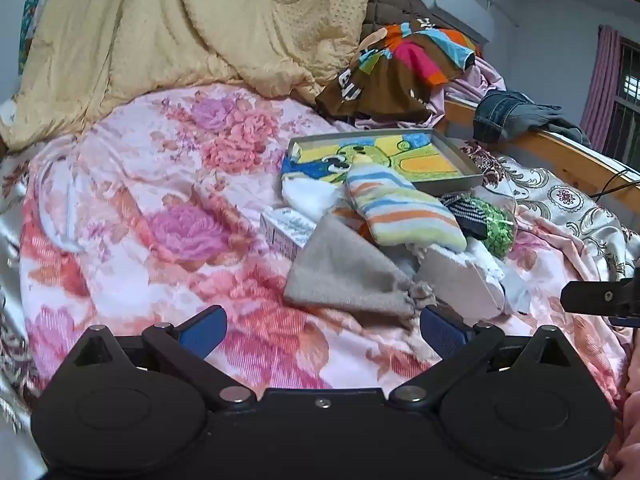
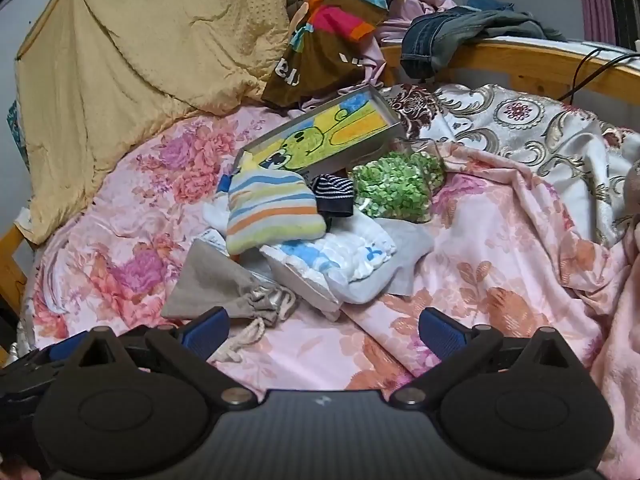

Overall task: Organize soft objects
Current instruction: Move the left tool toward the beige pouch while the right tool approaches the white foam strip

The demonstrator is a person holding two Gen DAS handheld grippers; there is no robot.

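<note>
Both claws are spread wide with nothing in them, hovering low over the bed point(image 2: 460, 272). Left to right in the pile: grey pouch point(image 2: 212, 280) nearest the left claw point(image 1: 322, 330), striped towel point(image 2: 272, 212) leaning on the tray point(image 2: 394, 114), white padded bundle point(image 2: 344, 256), green scrunchy thing point(image 2: 394, 190). I'd grab the pouch first, pinching its bunched neck rather than the drawstring, and keep the right claw point(image 2: 322, 330) clear.

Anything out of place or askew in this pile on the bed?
Yes. The grey tray sits tilted, one end propped up on the pile, with the striped towel lapping over its lower end. The drawstring pouch lies loose, its cord trailing on the bedspread.
</note>
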